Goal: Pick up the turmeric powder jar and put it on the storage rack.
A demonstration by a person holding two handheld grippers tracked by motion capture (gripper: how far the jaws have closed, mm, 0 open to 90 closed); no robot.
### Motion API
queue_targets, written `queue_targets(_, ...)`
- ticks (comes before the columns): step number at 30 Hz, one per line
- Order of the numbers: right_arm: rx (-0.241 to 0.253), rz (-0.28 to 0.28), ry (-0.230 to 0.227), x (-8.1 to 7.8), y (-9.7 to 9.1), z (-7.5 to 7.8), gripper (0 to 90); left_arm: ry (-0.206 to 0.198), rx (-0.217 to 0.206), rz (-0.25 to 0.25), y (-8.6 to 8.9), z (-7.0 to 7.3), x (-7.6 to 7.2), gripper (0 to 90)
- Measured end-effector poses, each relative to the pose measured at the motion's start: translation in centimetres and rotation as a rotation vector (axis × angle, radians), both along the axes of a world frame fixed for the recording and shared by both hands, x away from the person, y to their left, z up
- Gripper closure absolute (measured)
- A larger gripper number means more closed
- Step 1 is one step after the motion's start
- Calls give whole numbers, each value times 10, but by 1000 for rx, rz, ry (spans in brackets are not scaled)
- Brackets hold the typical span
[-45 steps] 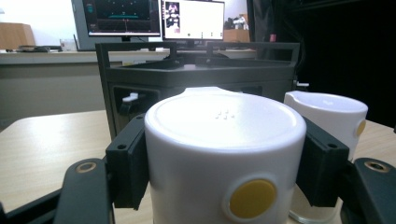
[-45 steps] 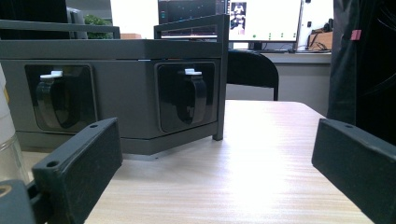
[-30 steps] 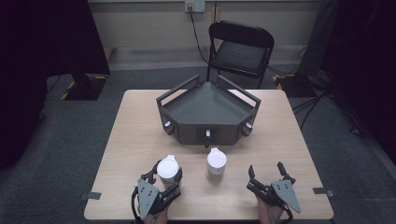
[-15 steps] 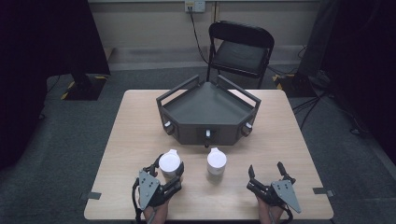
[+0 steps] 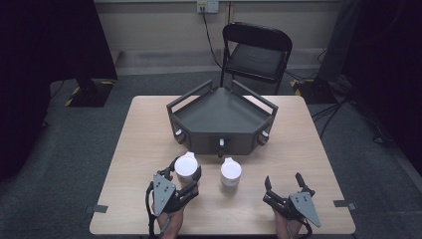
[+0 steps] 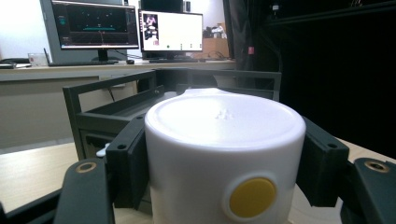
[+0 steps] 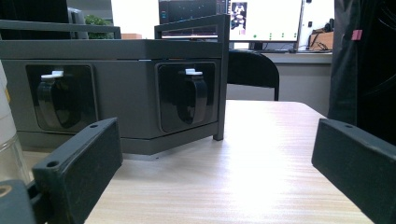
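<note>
Yellow dot (image 6: 252,197) on white cup (image 6: 224,154), left tool (image 6: 224,161) clamped round it w/ left-tool cam; right tool (image 5: 283,185) spread wide

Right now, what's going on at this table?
A person holds a gripper in each hand at a wooden table. The left gripper is shut on a white capped bottle, which has a yellow dot on its side. A second white bottle stands free beside it, in front of a dark grey rack. The right gripper rests on the table with its jaws open and nothing between them.
</note>
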State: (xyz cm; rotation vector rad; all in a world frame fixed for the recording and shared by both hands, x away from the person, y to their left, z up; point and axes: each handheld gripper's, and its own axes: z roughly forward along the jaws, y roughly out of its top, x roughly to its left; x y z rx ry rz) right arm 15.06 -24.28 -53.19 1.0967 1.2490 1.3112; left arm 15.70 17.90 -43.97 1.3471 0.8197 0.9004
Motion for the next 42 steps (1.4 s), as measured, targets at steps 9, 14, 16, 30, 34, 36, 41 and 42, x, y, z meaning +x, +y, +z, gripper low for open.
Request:
queue_targets(9,0,1,0,0,0,0,4,9,-6,4,-4,12,18,305)
queue_targets(14,0,2,0,0,0,0,4,15,-22,4,-4,16,28,305)
queue_targets(16,0,2,0,0,0,0,4,20,-26,7,-3,17,30,305)
queue_targets(30,0,7,0,0,-1,0,4,24,-21,13,-6,35,47,306)
queue_targets(34,0,7,1,0,-1,0,4,18,-17,20,-8,41,52,306)
queue_targets(36,-1,8,0,0,-1,0,4,17,-20,24,-9,45,55,306)
queue_targets(41,0,8,1,0,-2,0,4,9,-18,31,-15,54,61,306)
queue_targets(42,0,8,1,0,-1,0,4,8,-12,26,-17,56,63,306)
